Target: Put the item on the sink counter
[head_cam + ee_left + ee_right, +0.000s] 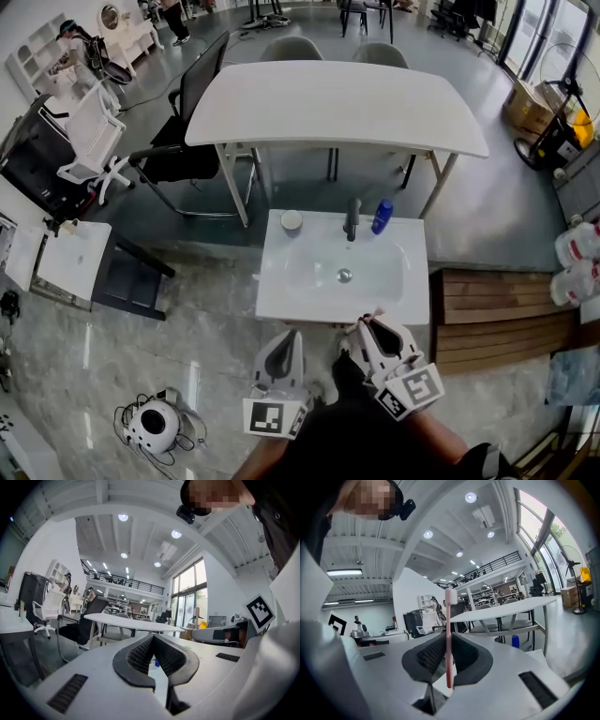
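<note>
Nearest us, our left gripper [285, 336] has its jaws pressed together on nothing. Our right gripper [370, 323] clamps a pink toothbrush [449, 639] upright, at the near edge of the sink counter [281, 298]. Along the counter's far edge stand a cup [292, 221], faucet [352, 219] and blue bottle [382, 216].

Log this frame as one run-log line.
stage: pre-place | right claw: shut on toothbrush, upright | left claw: shut, empty | counter: cup, faucet, bottle; toothbrush not yet down
</note>
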